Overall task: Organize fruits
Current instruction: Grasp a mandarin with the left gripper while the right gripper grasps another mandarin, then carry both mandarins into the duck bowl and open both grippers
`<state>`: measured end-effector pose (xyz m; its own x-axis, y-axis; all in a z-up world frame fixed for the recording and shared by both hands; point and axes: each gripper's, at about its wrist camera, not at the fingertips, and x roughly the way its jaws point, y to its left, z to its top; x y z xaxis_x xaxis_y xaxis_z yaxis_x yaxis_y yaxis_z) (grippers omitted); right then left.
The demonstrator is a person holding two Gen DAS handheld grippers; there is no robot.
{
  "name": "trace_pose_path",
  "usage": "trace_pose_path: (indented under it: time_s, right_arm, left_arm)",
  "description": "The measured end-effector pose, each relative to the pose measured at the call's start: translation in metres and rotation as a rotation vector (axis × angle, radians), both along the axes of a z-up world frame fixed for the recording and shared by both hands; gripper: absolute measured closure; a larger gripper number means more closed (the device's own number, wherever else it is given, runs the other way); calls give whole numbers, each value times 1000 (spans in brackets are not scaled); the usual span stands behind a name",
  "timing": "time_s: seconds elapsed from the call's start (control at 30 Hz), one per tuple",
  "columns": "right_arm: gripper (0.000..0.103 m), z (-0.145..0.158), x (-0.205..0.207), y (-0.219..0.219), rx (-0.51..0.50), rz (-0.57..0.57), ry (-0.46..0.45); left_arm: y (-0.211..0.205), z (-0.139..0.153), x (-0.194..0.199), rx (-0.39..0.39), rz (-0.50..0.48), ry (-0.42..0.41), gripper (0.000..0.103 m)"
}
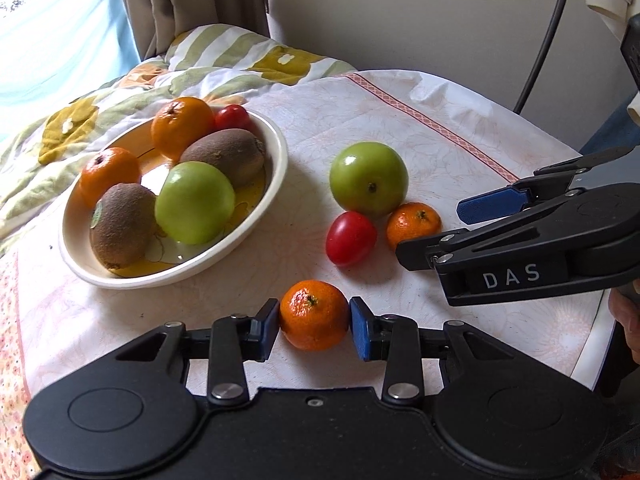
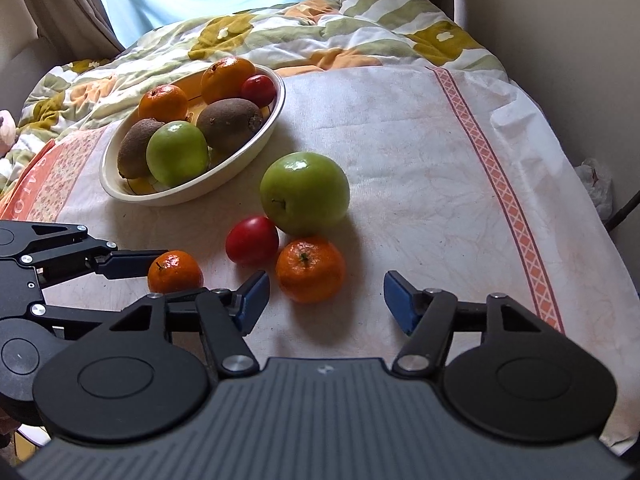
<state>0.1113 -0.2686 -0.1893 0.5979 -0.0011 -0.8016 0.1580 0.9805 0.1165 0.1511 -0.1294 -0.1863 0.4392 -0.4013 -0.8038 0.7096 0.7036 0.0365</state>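
My left gripper is shut on a small mandarin that rests on the tablecloth; it also shows in the right wrist view. A cream bowl at the left holds two oranges, two kiwis, a green apple and a red tomato. On the cloth lie a green apple, a red tomato and another mandarin. My right gripper is open and empty, just in front of that mandarin.
The table has a white patterned cloth with an orange band. A flowered quilt lies behind the bowl. A curtain and a window are at the back. A wall and a cable are at the right.
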Motion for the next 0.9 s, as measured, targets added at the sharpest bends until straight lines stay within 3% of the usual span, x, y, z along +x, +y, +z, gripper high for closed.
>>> trace_pose_path:
  time_s: [0.13, 0.33, 0.63, 0.9]
  right_arm:
    - [26, -3, 6, 4, -17, 22, 0]
    - [48, -5, 11, 9, -37, 57, 8]
    - [48, 6, 2, 14, -42, 53, 0]
    - [48, 39, -15, 28, -52, 58, -37]
  left_arm:
    - [10, 6, 2, -13, 52, -2, 62]
    - [20, 13, 3, -26, 103, -10, 62]
    - [37, 24, -4, -40, 157, -27, 62]
    - [55, 51, -20, -74, 186, -52, 62]
